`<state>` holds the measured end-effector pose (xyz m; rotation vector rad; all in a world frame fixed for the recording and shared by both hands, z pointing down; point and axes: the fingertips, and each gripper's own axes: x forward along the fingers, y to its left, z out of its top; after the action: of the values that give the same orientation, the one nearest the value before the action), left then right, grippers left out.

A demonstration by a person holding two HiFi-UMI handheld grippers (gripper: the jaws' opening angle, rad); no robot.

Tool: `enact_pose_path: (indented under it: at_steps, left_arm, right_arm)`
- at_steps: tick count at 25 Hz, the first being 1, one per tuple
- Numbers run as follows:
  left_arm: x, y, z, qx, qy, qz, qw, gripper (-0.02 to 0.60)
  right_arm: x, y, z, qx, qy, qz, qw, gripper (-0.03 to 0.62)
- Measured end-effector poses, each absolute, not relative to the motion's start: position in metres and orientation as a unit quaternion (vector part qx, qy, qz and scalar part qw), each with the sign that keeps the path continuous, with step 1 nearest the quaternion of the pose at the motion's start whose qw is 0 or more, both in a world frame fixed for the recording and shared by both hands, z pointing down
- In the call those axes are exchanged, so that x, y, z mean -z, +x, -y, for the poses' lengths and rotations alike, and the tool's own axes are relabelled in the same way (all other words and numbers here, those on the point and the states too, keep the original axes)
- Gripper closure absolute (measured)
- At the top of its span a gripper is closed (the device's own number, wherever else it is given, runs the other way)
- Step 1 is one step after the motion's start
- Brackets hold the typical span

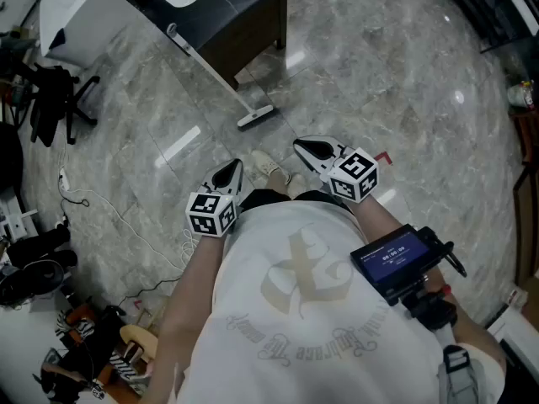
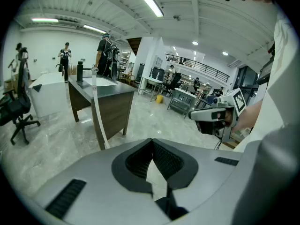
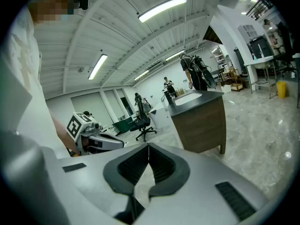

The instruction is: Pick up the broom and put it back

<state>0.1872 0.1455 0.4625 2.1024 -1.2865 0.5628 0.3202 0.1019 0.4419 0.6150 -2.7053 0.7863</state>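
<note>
The floor (image 1: 404,82) is pale grey with cloudy marble veining. The broom (image 1: 210,71), upper centre of the head view, has a white handle and a head that looks white over grey, though it is small there. The desk (image 1: 244,28) has brown wood-grain sides and a dark grey top. Both the left gripper (image 1: 229,175) and the right gripper (image 1: 310,150) are light grey with black ribbed pads (image 3: 133,165), and each carries a cube (image 1: 210,213) of black-and-white square markers. The shirt (image 1: 312,310) is white with a beige emblem. At lower right, a black device (image 1: 392,255) shows a blue screen. At left, the office chair (image 1: 55,99) is black and the cable (image 1: 109,213) white.
</note>
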Motion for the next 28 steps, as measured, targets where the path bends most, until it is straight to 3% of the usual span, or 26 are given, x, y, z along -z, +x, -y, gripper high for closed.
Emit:
enact_pose_path:
  at_steps: [11, 20, 28]
  left_arm:
    - [-0.453, 0.159, -0.192, -0.209, 0.767, 0.523, 0.308, 0.569]
    - [-0.452, 0.159, -0.179, -0.199, 0.784, 0.51, 0.293, 0.569]
    - [-0.455, 0.118, -0.171, -0.183, 0.786, 0.509, 0.3, 0.569]
  right_arm:
    - [-0.438, 0.301, -0.12, -0.259, 0.195, 0.939, 0.116, 0.576]
    - [-0.441, 0.297, -0.116, -0.254, 0.214, 0.935, 0.124, 0.576]
    - [-0.434, 0.272, -0.11, -0.249, 0.239, 0.929, 0.134, 0.576]
